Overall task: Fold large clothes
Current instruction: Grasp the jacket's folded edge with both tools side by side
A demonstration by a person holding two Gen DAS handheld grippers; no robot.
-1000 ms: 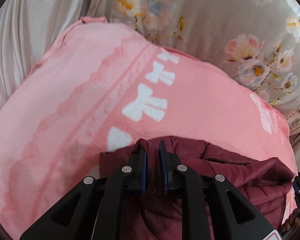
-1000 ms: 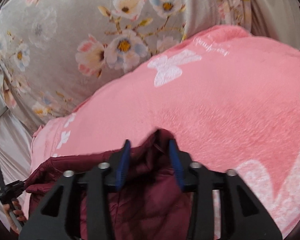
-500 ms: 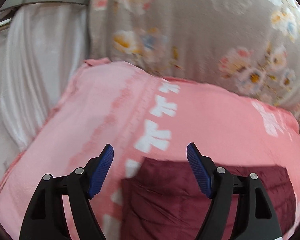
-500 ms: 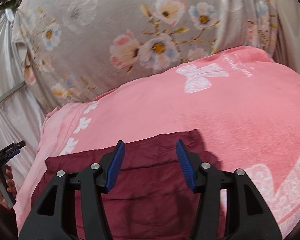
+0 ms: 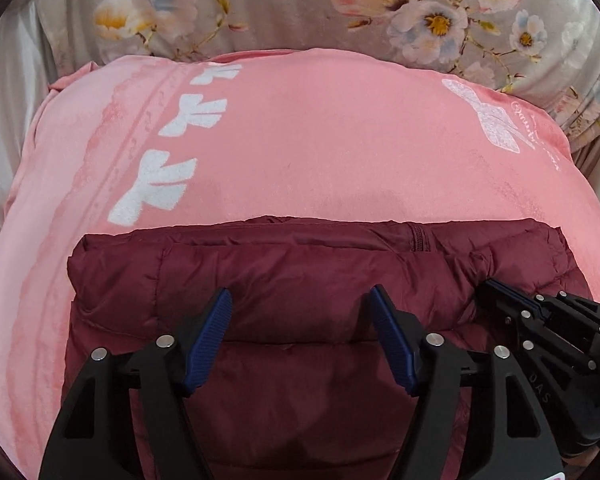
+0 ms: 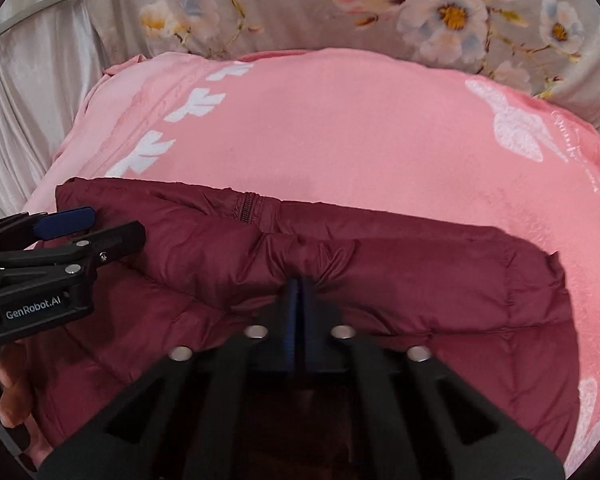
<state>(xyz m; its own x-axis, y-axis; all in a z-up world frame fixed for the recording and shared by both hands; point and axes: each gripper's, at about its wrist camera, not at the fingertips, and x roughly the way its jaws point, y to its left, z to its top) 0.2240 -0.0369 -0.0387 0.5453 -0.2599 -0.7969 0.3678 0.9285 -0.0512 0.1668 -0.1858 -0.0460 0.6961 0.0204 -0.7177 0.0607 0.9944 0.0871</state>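
Note:
A dark red puffer jacket (image 5: 300,280) lies folded on a pink blanket (image 5: 320,140), its zipper near the far edge. My left gripper (image 5: 300,316) is open and empty, hovering over the jacket's middle. My right gripper (image 6: 299,284) is shut on a pinched fold of the jacket (image 6: 380,280). The right gripper also shows in the left wrist view (image 5: 488,286) at the jacket's right side. The left gripper shows in the right wrist view (image 6: 96,224) at the jacket's left corner.
The pink blanket (image 6: 340,128) with white bow prints covers the bed. A grey floral cover (image 5: 300,0) lies behind it. White fabric (image 6: 32,80) hangs at the left. A hand (image 6: 12,392) holds the left gripper.
Both grippers let go of the jacket and lifted half a second ago. Now both have come down again; the right one has shut on a fold, the left stays open.

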